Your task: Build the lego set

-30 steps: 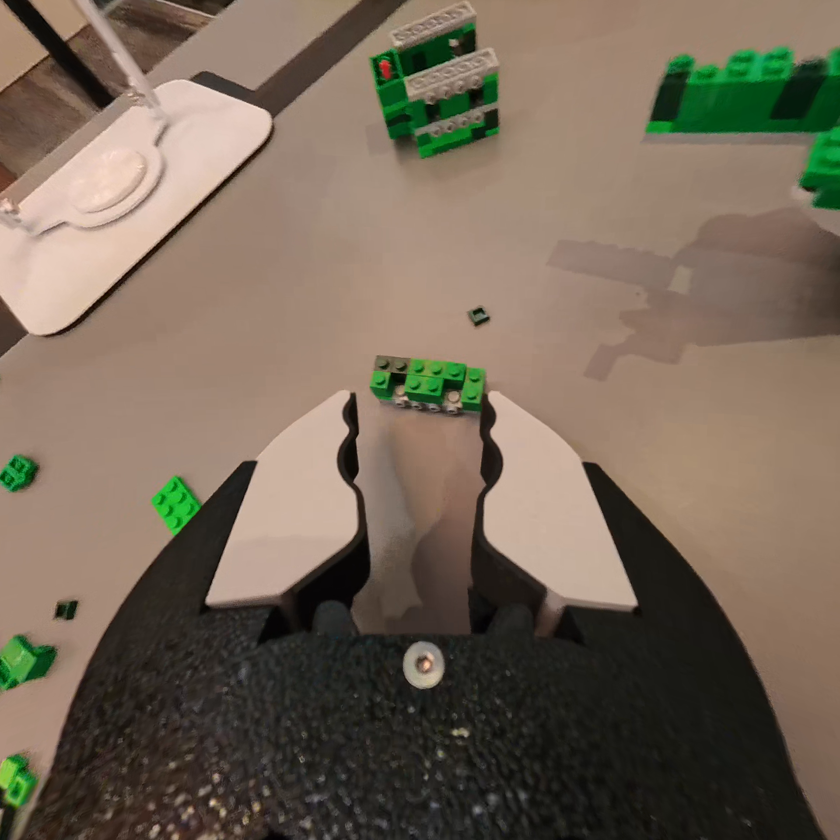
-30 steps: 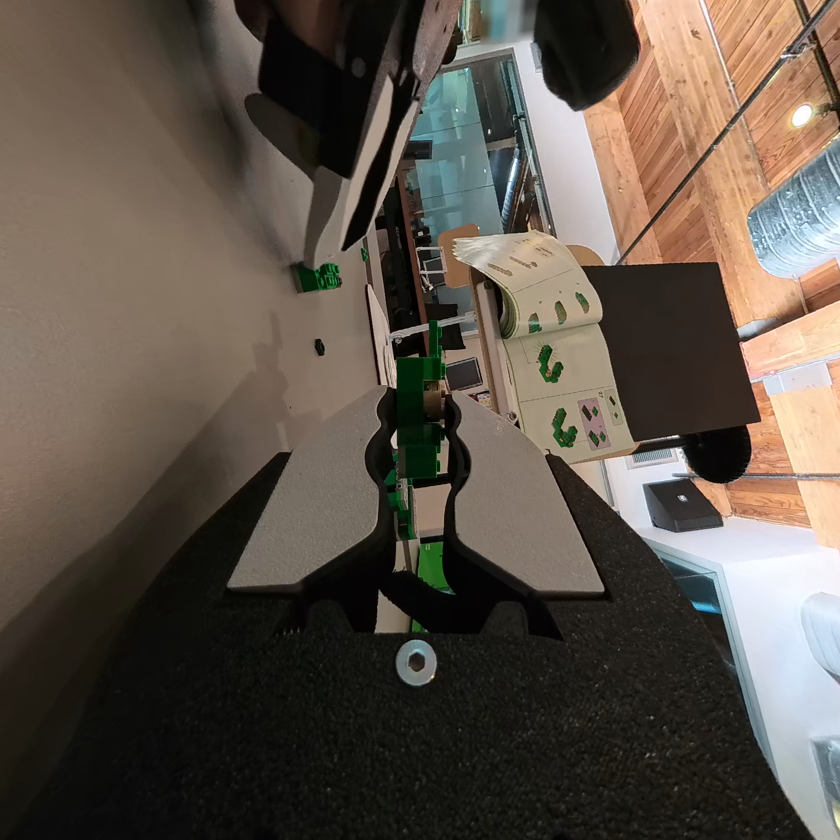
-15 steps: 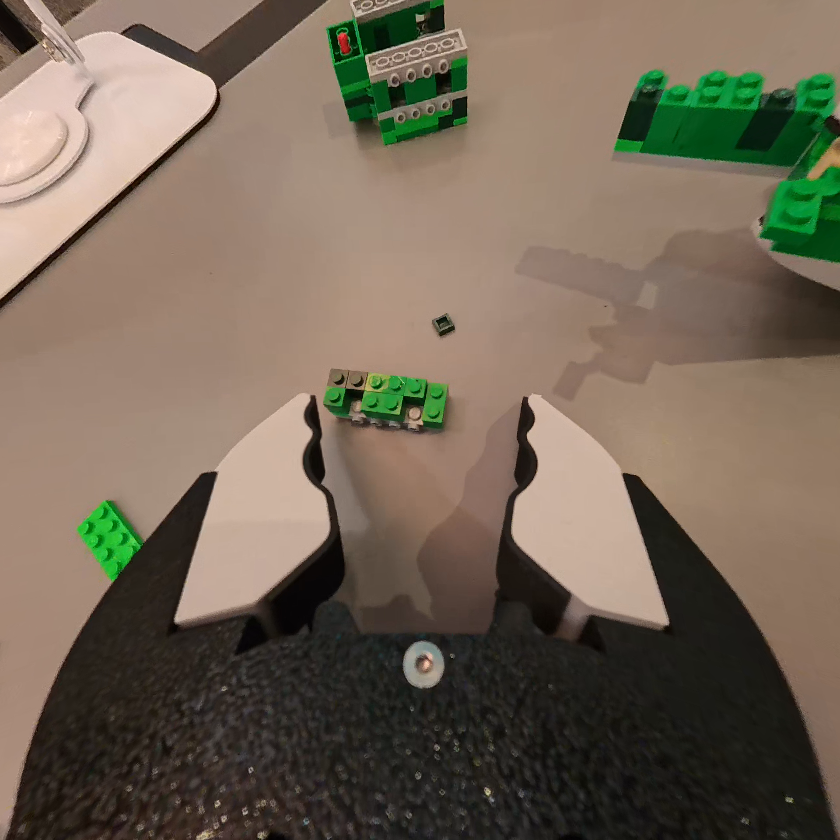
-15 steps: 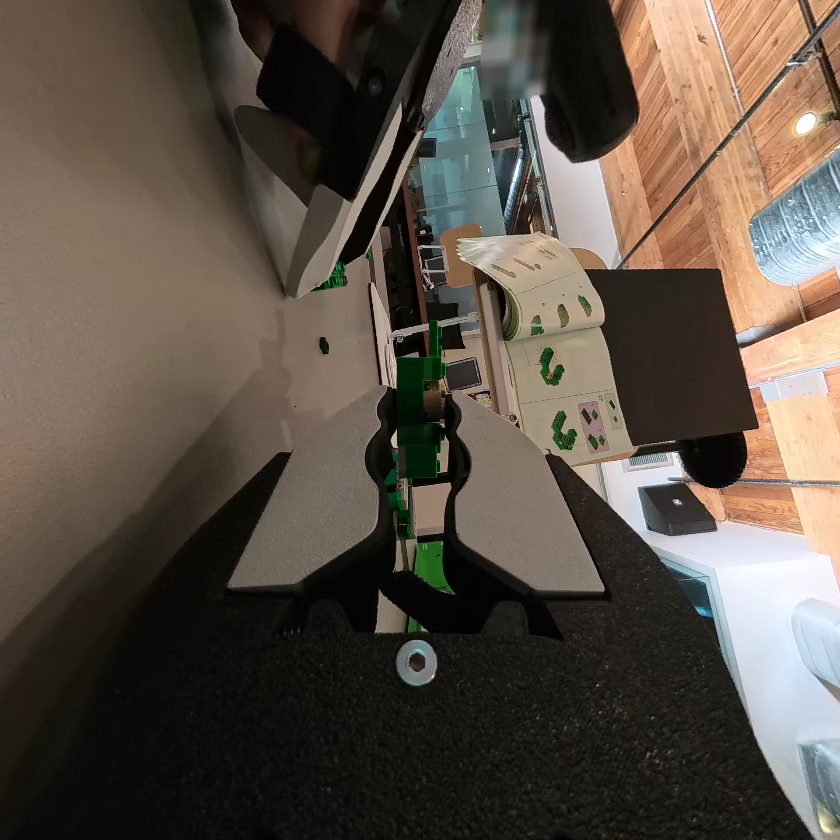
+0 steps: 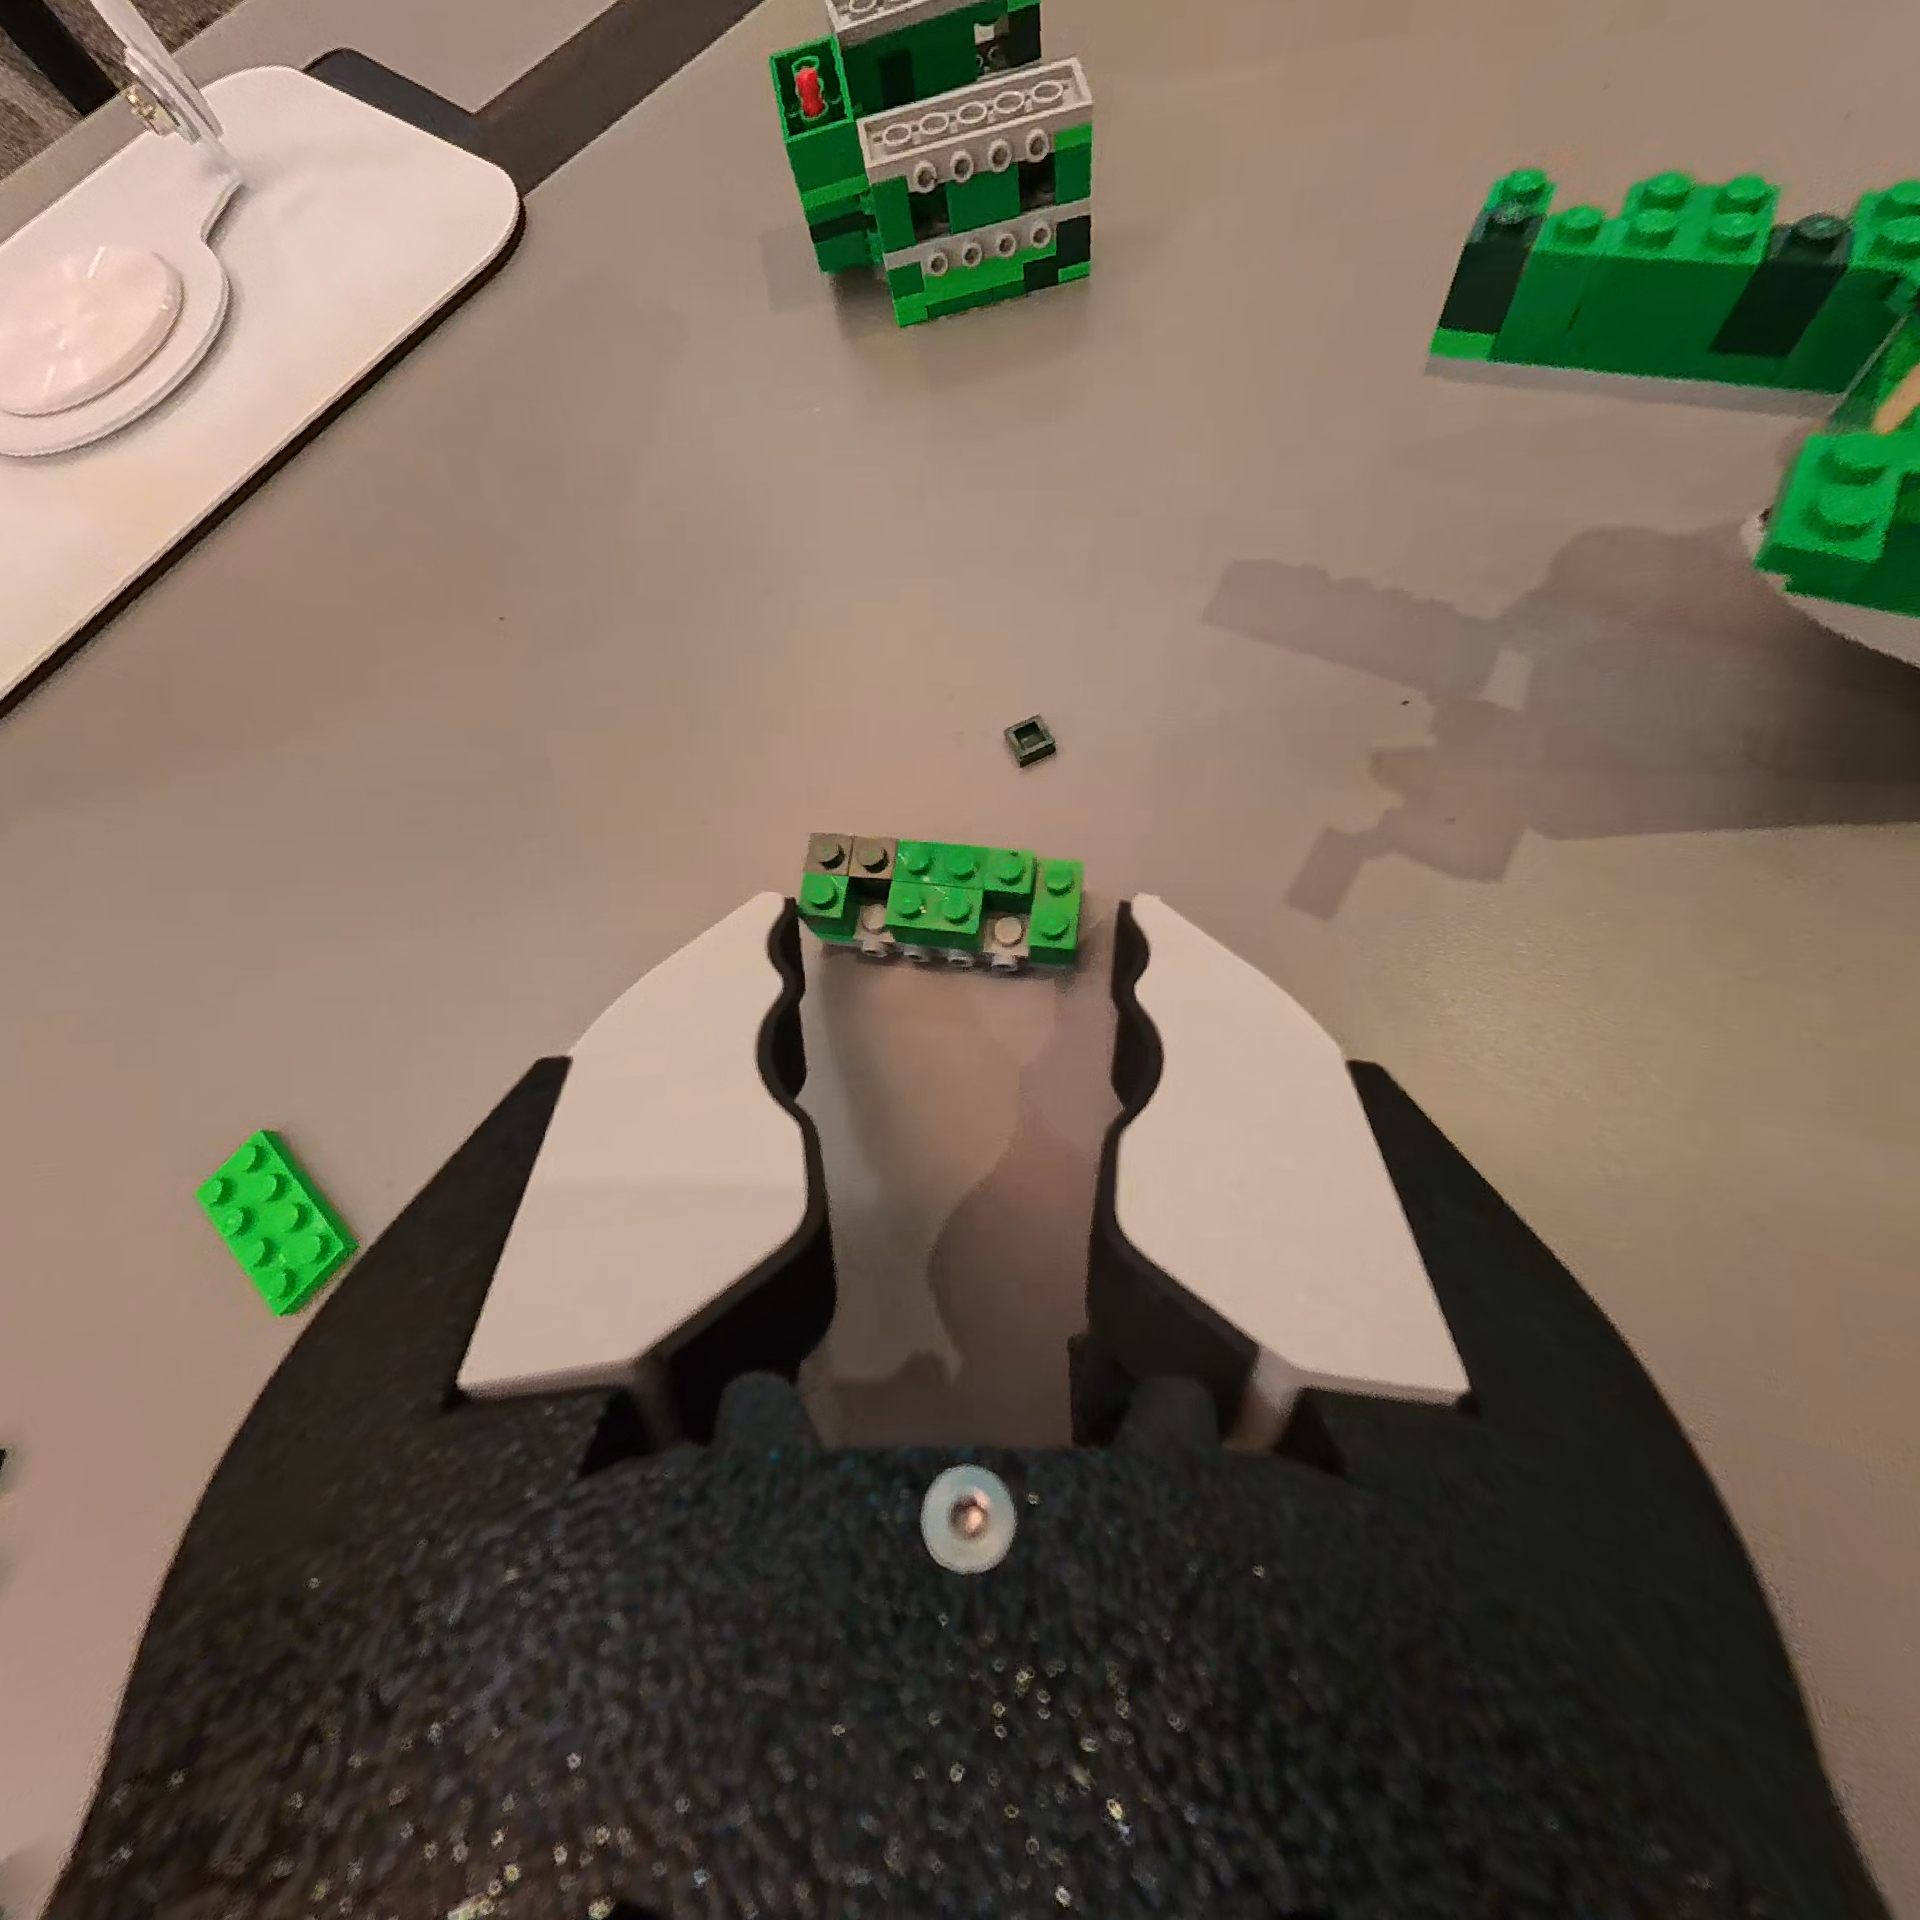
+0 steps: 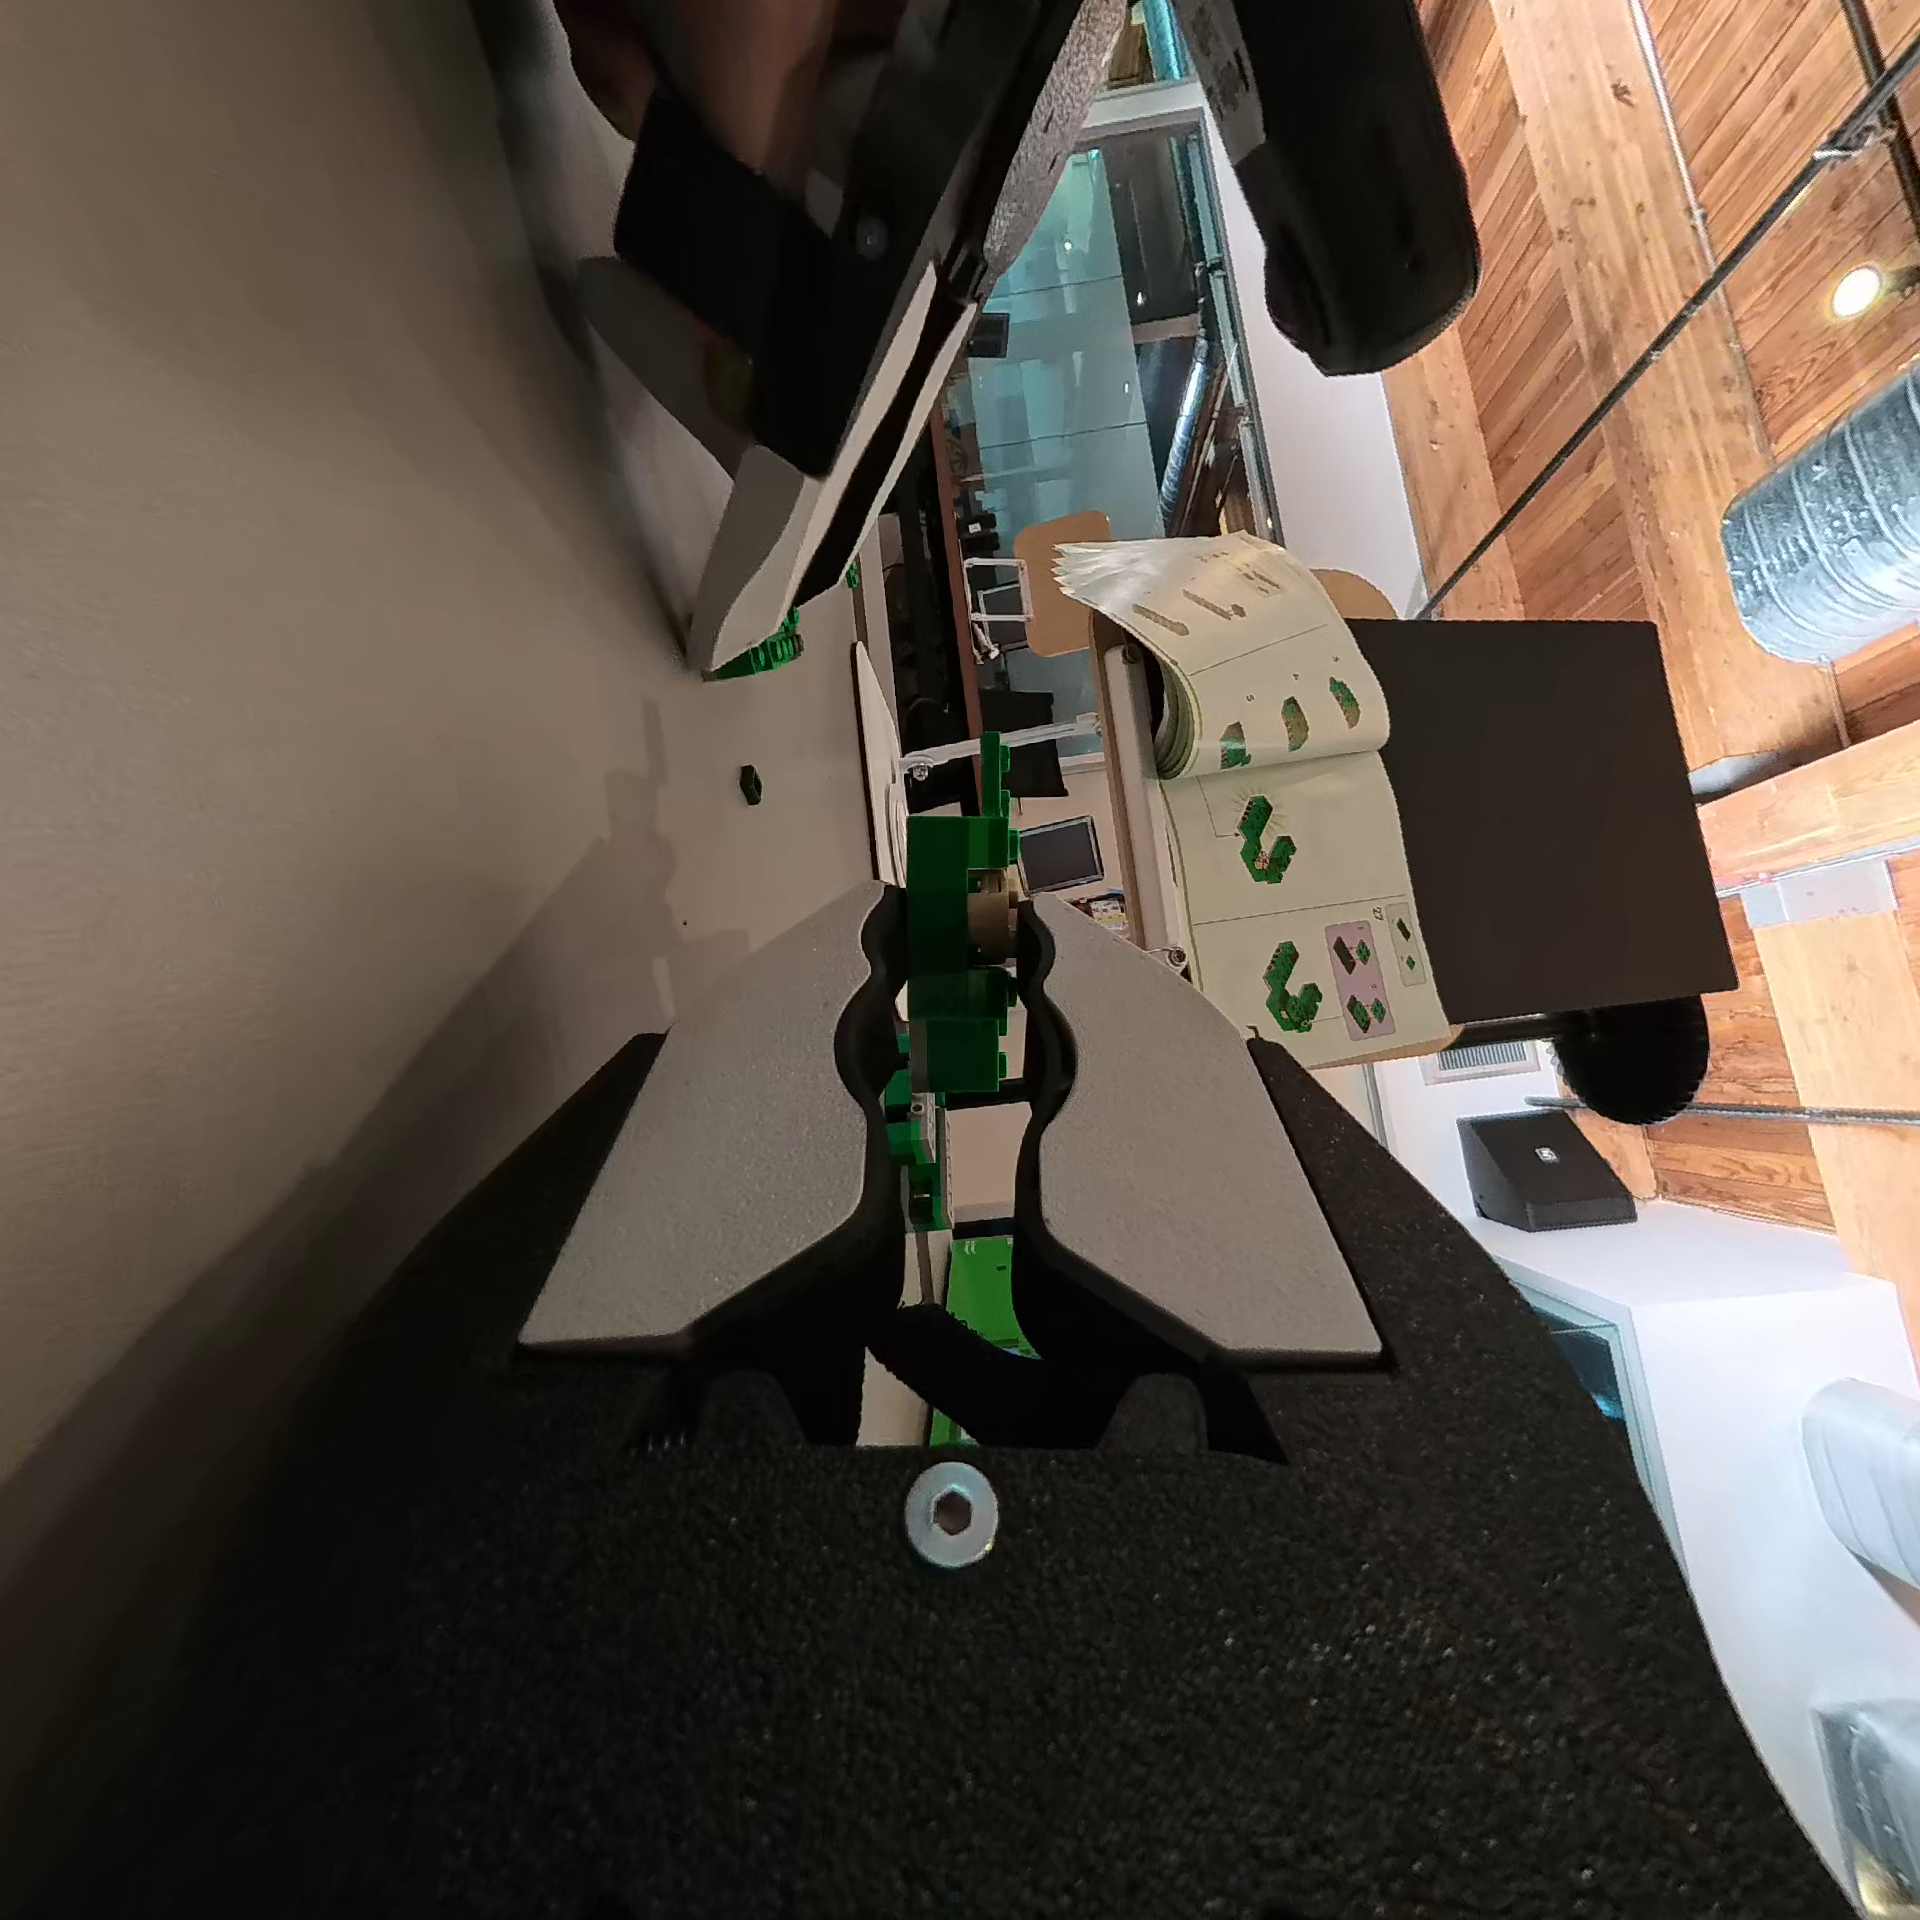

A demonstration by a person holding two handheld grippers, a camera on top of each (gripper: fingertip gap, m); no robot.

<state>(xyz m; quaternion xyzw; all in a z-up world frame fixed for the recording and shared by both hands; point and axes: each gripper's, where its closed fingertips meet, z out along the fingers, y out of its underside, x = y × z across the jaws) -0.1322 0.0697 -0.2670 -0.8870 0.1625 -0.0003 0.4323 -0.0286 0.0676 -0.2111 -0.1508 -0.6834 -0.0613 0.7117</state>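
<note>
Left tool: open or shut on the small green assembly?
Open. The left tool has its fingers spread to either side of the small assembly, with a gap showing at the right finger; the assembly rests on the table.

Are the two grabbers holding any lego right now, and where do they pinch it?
The right gripper pinches a green lego piece by its flat sides. The left gripper is open, holding nothing, straddling a small green assembly.

**Two wrist cams, one rolled sideways**

Left wrist view: high, tilted down along the left tool at the grey worktop, close to the small green assembly. Right wrist view: rolled sideways, low, worktop filling its left side, facing the room. Shared: left tool, small green assembly, dark single-stud piece.
</note>
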